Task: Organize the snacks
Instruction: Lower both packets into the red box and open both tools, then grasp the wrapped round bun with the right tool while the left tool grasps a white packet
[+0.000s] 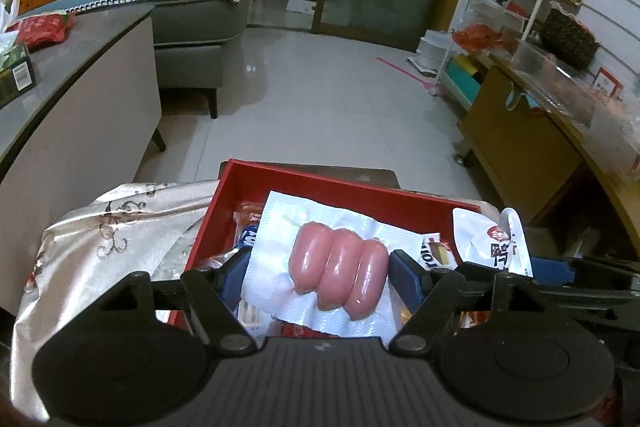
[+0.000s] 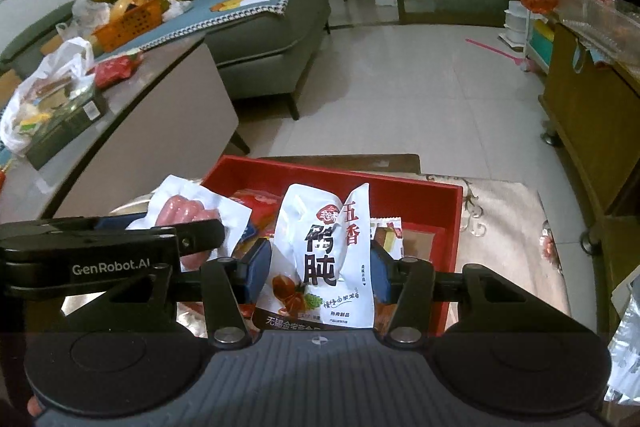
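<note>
My left gripper is shut on a clear vacuum pack of three pink sausages and holds it over the red tray. My right gripper is shut on a white snack pouch with black and red Chinese lettering, also over the red tray. The sausage pack and the left gripper's black body show at the left of the right wrist view. The white pouch shows at the right of the left wrist view. Several other snack packets lie in the tray under both packs.
The tray sits on a silver-patterned cloth over a small table. A grey cabinet with boxes and bags stands left. A grey sofa is beyond it, a wooden cabinet right, tiled floor ahead.
</note>
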`<state>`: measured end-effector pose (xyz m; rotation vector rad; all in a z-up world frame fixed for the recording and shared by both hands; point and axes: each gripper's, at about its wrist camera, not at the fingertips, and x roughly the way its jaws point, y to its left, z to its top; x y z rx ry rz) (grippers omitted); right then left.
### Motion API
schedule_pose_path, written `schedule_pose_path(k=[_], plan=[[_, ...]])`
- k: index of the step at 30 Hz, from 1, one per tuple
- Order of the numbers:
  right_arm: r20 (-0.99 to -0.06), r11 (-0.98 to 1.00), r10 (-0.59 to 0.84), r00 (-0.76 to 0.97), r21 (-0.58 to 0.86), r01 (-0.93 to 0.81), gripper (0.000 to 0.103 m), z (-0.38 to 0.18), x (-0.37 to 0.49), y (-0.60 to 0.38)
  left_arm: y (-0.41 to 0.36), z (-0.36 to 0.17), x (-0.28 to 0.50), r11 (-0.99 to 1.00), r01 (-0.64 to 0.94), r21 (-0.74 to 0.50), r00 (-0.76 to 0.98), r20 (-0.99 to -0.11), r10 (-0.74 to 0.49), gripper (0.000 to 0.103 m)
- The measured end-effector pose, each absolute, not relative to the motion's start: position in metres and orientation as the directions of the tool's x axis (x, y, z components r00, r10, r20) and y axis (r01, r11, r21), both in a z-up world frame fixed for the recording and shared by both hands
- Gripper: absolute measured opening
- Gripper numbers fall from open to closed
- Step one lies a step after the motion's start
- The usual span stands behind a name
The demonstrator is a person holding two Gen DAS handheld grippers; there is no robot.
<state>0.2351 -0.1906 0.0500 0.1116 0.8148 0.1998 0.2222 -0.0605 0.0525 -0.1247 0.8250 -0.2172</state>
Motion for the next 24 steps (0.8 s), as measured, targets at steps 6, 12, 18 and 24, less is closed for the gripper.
schedule_pose_path(k=[6, 12, 18, 24], plan=[[-0.73, 0.98, 0.201, 0.653, 0.155, -0.128, 0.06, 0.041, 0.252, -0.186, -0.066, 0.041, 0.237, 0.979, 0.131, -0.155, 0.658, -0.725, -0.202, 0.066], [-0.752, 0.985, 0.174, 0.636, 0.14, -0.104, 0.064, 0.029, 0.265, -0.187, -0.07, 0.031, 0.242, 0.984, 0.133, -0.121, 0.652, -0.737, -0.179, 0.067], [-0.759, 0.987, 0.158, 0.632, 0.13, -0.091, 0.075, 0.028, 0.264, -0.19, -0.067, 0.033, 0.239, 0.986, 0.123, -0.11, 0.658, -0.735, -0.164, 0.068], [-0.753, 0.99, 0.144, 0.642, 0.103, -0.1, 0.081, 0.042, 0.235, -0.205, -0.068, 0.041, 0.209, 0.977, 0.187, -0.106, 0.648, -0.734, -0.203, 0.069]])
